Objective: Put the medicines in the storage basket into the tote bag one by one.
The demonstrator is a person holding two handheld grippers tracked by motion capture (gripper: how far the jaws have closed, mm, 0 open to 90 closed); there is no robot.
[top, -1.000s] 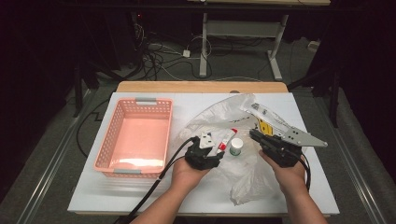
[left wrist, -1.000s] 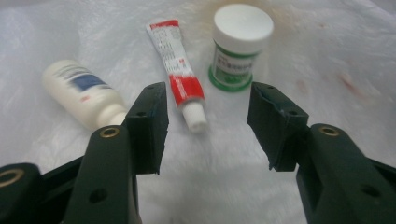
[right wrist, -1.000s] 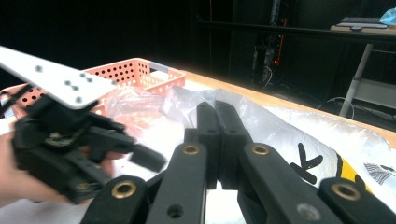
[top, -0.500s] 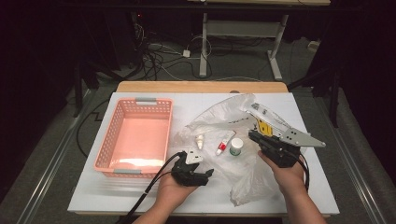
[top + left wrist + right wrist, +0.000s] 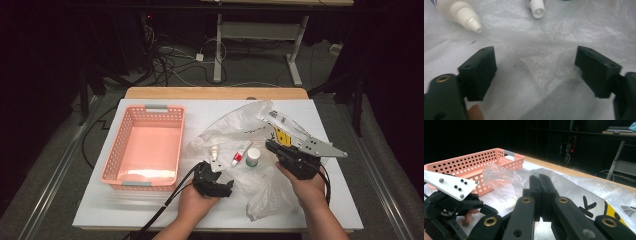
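A crumpled clear plastic bag lies on the white table. On it rest a small white dropper bottle, a red-and-white tube and a little jar with a pale lid. My left gripper sits just in front of them, near the person. Its jaws have just been opening and now stand open over bare plastic, with nothing between them. The bottle's tip and the tube's cap lie beyond them. My right gripper is shut on the bag's raised edge.
A pink perforated basket stands at the left of the table, with nothing in it that I can see. A yellow-and-black label shows on the bag by the right gripper. Beyond the far table edge are cables and a desk frame.
The left gripper has drawn back from the small items toward the person and sunk a little, with its jaws spreading. The white dropper bottle now lies free on the bag. The right gripper kept still.
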